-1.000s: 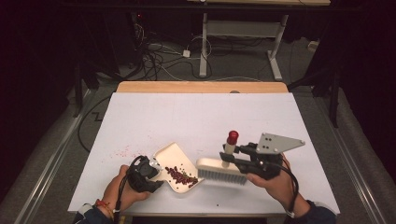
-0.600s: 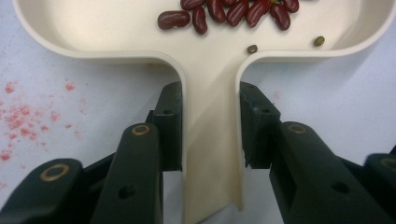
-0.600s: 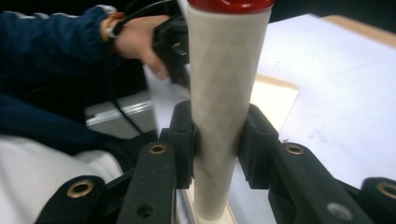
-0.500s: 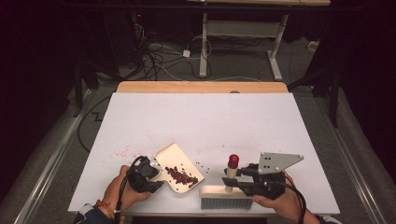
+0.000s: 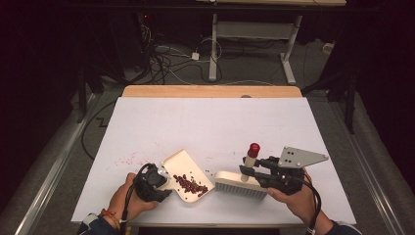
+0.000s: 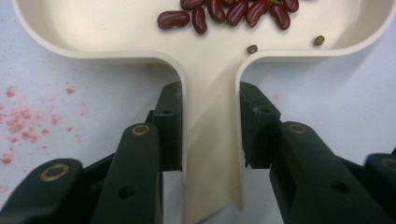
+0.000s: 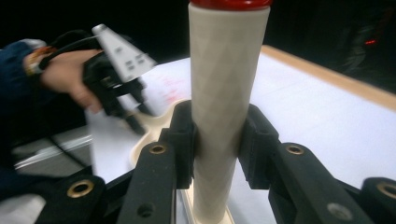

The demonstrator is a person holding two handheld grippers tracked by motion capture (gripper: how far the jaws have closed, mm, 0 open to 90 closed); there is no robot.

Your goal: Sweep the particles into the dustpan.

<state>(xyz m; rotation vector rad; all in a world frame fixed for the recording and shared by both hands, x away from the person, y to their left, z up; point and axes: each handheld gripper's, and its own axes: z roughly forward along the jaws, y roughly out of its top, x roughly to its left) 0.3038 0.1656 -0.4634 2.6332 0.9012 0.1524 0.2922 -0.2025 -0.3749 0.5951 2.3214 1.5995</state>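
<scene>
Since the earlier frame, one brush (image 5: 241, 183) has slid toward one dustpan (image 5: 182, 172); right gripper (image 5: 250, 170) grasps its handle, left gripper (image 5: 164, 182) clamps the dustpan's handle on the tabletop (image 5: 215, 122).

White table (image 5: 235, 122) carries dustpan (image 5: 178, 166), brush (image 5: 235, 182), red stains (image 5: 128, 158).

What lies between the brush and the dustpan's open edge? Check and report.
Nothing large. On the white table, a couple of tiny dark specks lie in the gap between the cream brush with the red-capped handle and the cream plastic dustpan holding red beans.
</scene>
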